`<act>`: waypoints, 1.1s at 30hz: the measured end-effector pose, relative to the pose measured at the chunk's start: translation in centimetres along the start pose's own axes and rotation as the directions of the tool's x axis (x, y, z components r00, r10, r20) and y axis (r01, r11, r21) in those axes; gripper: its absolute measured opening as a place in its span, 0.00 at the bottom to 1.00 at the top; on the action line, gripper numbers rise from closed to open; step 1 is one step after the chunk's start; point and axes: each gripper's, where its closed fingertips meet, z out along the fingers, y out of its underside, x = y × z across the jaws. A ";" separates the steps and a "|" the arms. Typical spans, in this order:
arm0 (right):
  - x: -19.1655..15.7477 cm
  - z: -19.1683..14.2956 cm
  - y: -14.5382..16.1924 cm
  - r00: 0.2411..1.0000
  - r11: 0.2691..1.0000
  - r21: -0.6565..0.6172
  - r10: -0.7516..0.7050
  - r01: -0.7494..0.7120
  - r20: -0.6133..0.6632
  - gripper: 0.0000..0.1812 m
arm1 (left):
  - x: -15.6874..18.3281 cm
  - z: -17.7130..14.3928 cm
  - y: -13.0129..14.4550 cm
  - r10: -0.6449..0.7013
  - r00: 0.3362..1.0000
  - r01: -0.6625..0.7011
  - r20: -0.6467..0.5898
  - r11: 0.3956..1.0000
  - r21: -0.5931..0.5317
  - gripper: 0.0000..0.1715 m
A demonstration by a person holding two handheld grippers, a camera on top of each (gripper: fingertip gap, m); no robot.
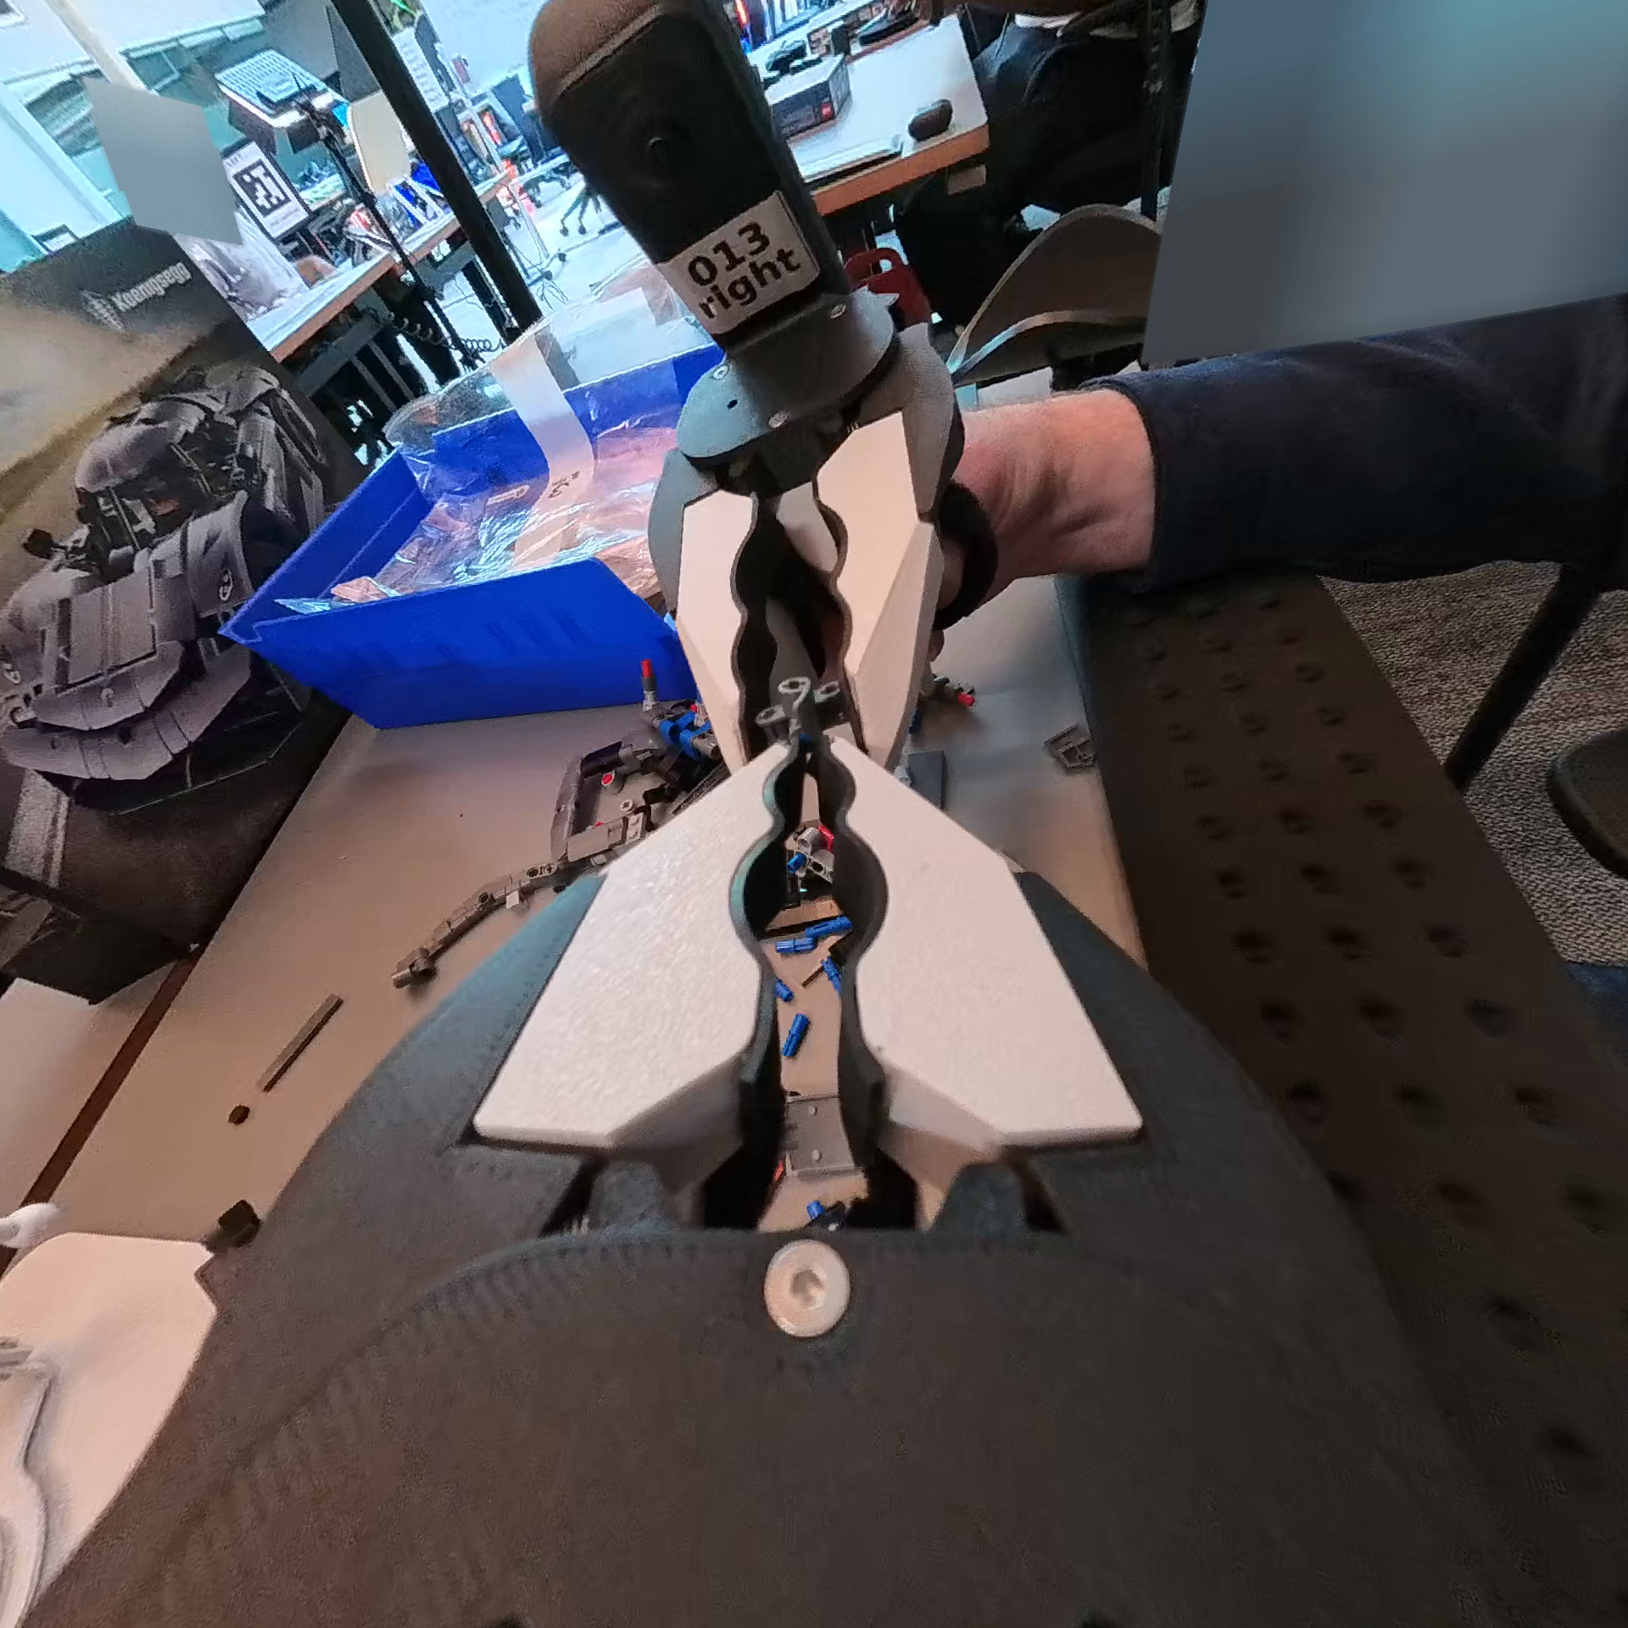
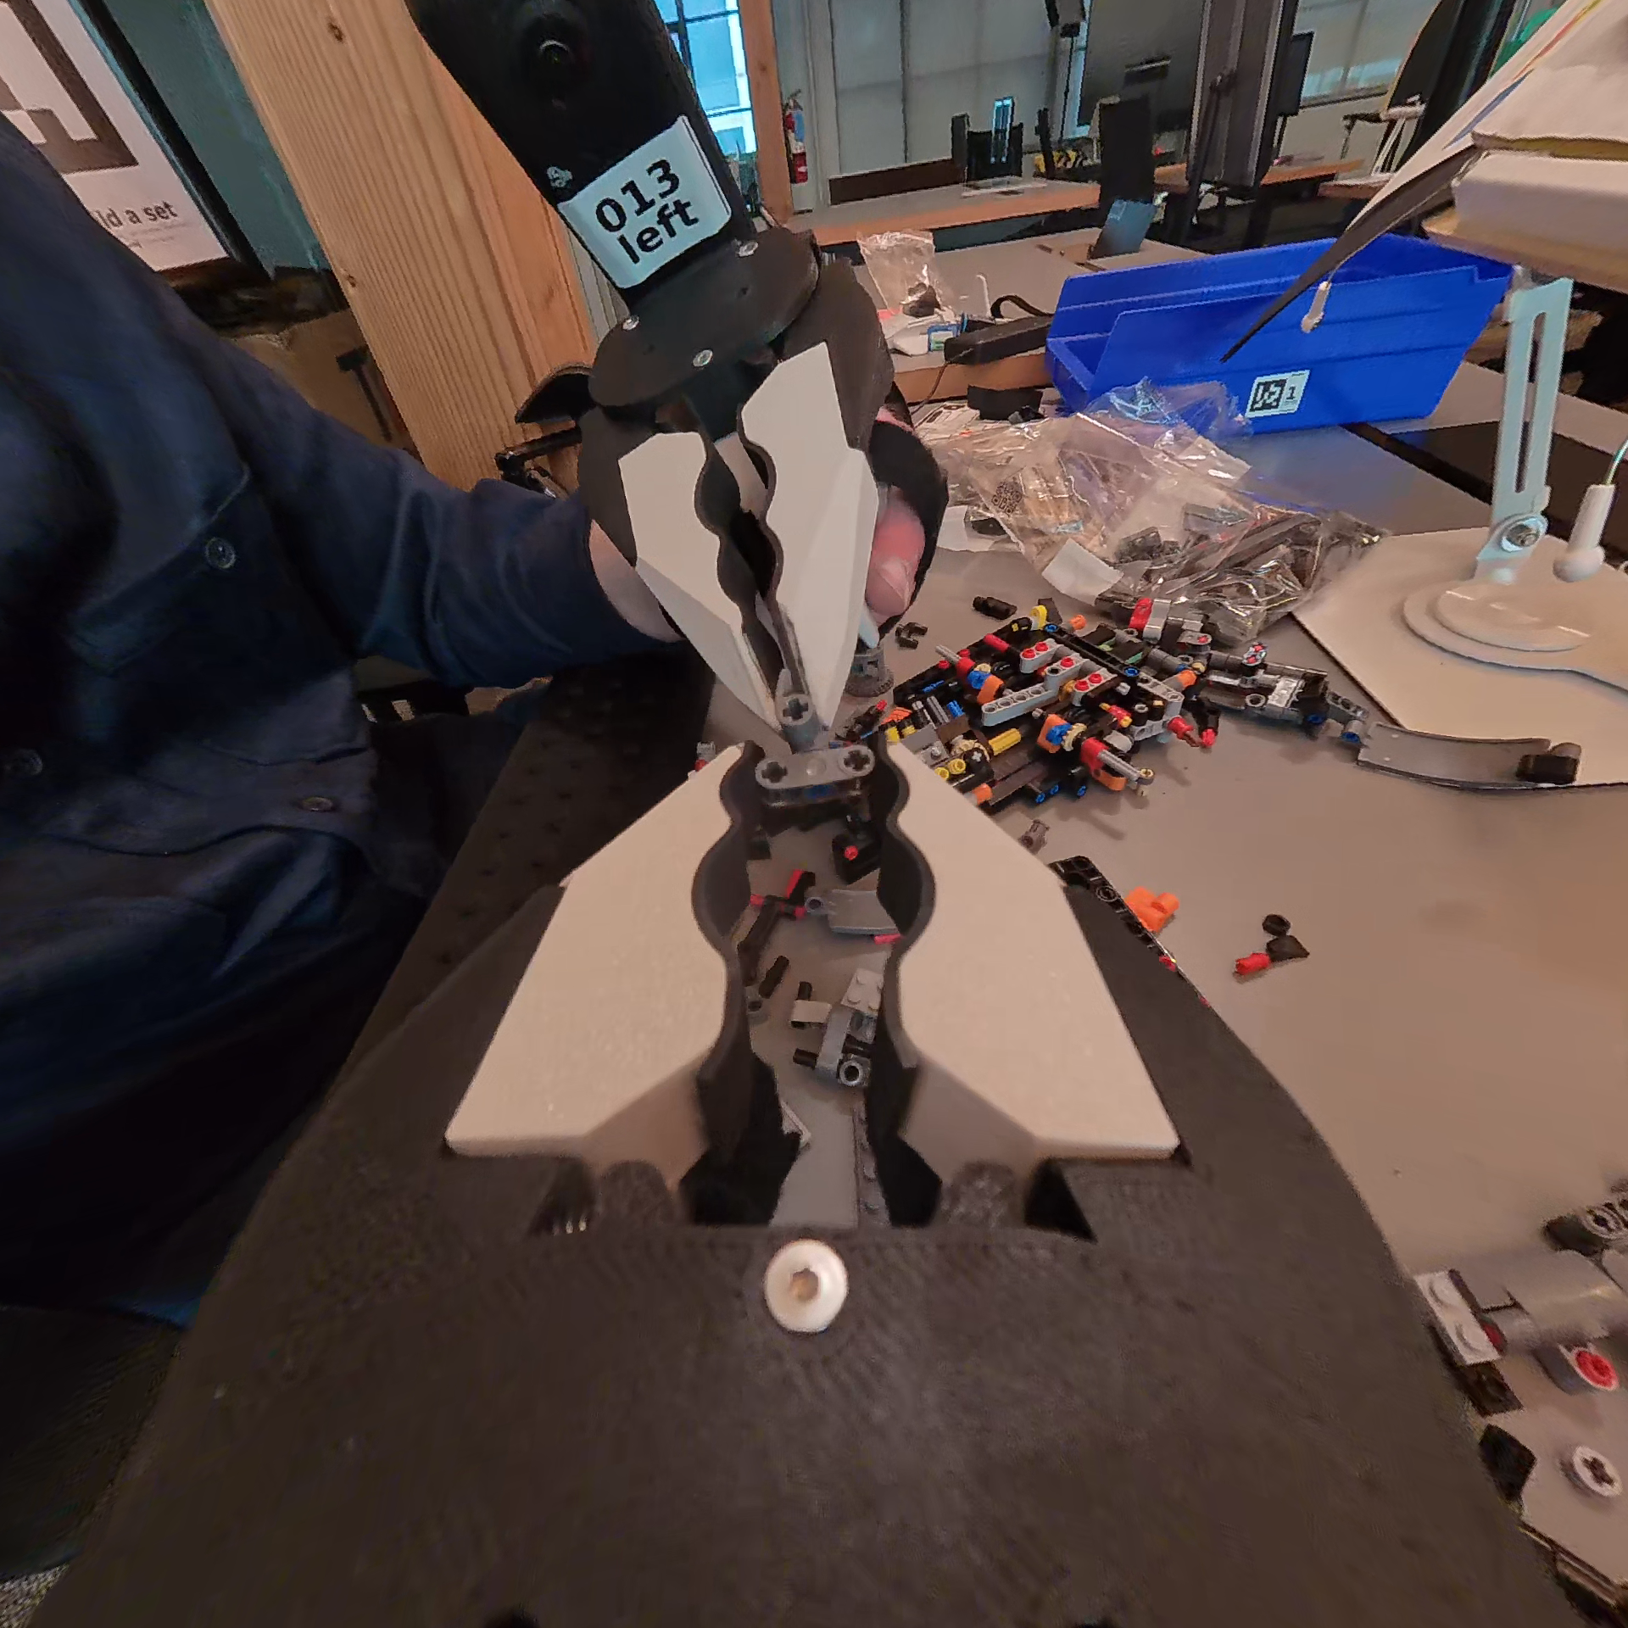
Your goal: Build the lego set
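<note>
Grey beam (image 2: 812, 768) pinched in right tool (image 2: 810, 771), left tool (image 1: 803, 749) tip-to-tip.

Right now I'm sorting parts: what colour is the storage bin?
Blue bin, clearest in the left wrist view.

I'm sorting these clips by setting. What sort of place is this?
Probably a shared workshop or lab. Long desks with monitors fill the room behind, a blue parts bin sits on the grey worktable, and a tripod stands nearby.
</note>
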 end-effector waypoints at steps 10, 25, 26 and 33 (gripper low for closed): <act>-0.2 0.0 0.1 1.000 1.000 -0.002 0.004 -0.004 0.016 0.12 | 0.1 -0.1 -0.3 -0.080 0.995 0.082 -0.052 0.996 0.038 0.03; -0.1 0.1 0.3 1.000 1.000 -0.012 0.023 -0.023 0.016 0.12 | 0.1 0.3 0.1 -0.101 0.993 0.103 -0.066 0.995 0.019 0.04; -0.1 0.2 0.6 1.000 0.999 -0.025 0.021 -0.021 0.011 0.12 | 0.2 0.4 0.3 -0.107 0.992 0.108 -0.073 0.994 0.010 0.04; 0.0 0.8 1.6 1.000 0.996 -0.087 -0.002 0.002 -0.002 0.12 | 0.4 0.6 0.6 -0.097 0.993 0.095 -0.065 0.995 -0.044 0.03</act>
